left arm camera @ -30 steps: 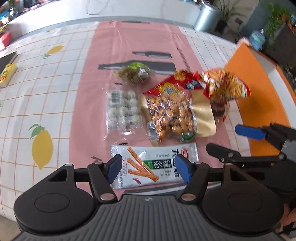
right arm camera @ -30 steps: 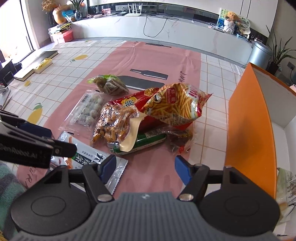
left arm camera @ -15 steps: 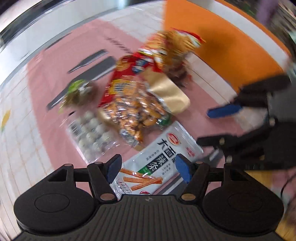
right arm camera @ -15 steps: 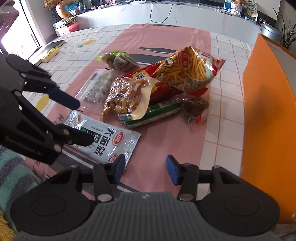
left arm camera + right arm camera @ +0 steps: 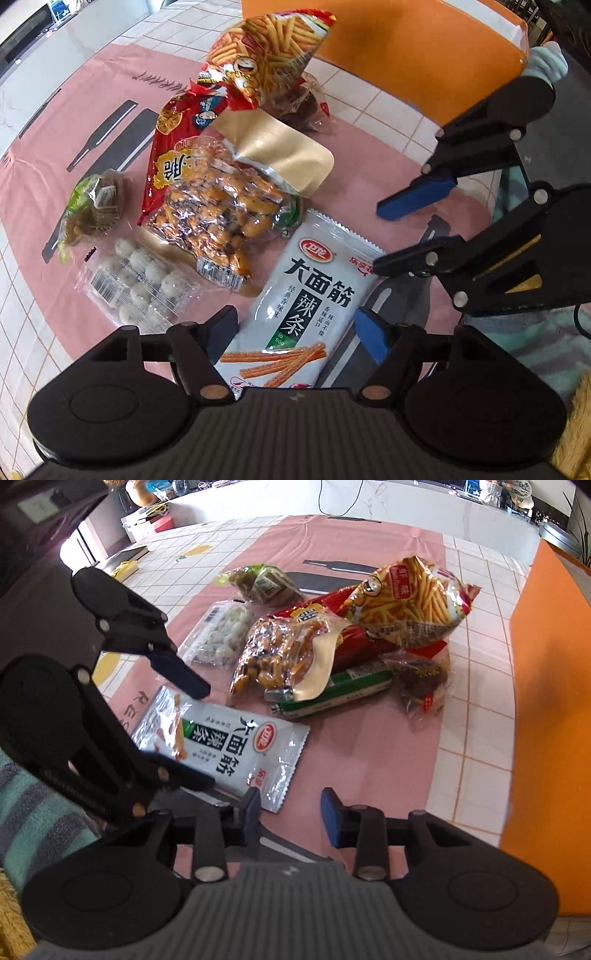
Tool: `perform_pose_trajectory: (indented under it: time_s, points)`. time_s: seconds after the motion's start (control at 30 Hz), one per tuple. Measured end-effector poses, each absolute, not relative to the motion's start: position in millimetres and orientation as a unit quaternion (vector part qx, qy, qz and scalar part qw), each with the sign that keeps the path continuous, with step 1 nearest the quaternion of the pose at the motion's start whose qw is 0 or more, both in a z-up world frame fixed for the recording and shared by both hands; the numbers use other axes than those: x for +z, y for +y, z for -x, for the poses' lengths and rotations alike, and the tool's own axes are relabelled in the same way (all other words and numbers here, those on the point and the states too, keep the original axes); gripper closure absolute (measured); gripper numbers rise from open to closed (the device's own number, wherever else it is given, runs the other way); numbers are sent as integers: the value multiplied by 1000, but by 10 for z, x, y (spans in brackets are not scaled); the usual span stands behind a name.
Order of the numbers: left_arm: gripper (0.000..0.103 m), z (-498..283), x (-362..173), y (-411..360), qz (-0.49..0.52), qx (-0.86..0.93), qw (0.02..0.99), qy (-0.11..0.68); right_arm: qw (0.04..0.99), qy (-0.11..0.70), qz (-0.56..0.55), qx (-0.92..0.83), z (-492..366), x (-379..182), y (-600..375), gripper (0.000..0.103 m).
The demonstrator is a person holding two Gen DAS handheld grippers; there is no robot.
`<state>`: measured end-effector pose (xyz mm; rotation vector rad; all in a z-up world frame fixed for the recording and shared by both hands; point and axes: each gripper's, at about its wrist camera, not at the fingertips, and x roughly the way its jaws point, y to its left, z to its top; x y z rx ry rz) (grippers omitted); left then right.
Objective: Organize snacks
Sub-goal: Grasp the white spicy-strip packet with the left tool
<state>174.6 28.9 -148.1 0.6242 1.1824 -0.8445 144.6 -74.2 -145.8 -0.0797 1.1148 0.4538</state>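
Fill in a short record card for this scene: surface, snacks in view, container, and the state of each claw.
surface: pink cloth over a tiled table
nearest snack: white spicy-strip packet, lying flat between the open fingers of the left claw
pile: french-fry bag on top, peanut bag, red bag, green pack
apart from pile: tray of white balls, green-wrapped snack
container: orange box, right of the snacks
right claw: open, holding nothing

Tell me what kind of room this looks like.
Probably a home living or dining area: a table under a pink lemon-print tablecloth, a long white counter with cables and knick-knacks behind it, and a potted plant in the corner.
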Motion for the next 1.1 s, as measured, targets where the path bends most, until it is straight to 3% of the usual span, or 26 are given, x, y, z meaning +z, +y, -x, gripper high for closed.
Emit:
perform_pose_trajectory:
  time_s: [0.17,0.43,0.53,0.67,0.73,0.83,1.0,1.03,1.1]
  points:
    - [20,-1661,-1502,306,-246,-368,702,558,828,518,34,213,-1529,-1474,-694,86]
    - [19,-1506,-1507,360,-245,-355,723,540,829,518,25,210,-1562,-1482,-737,86]
    - [12,-1498,-1573,220,-276,-359,719,527,829,519,22,210,-1567,-1485,-738,86]
    - [9,-1516,-1599,131,-265,-359,724,526,828,518,22,214,-1557,-1482,-737,86]
    - [13,-1532,-1597,126,-255,-348,729,531,827,519,21,215,-1560,-1478,-745,86]
    - [28,-1586,-1576,153,-226,-317,741,547,825,523,24,211,-1573,-1463,-743,85]
    - [35,-1660,-1528,381,-152,-257,760,578,843,501,47,191,-1592,-1344,-707,80]
    - [35,-1677,-1514,450,-133,-244,763,584,848,493,52,185,-1601,-1309,-699,76]
    - [36,-1705,-1497,607,-88,-219,769,595,861,475,58,170,-1625,-1239,-685,59]
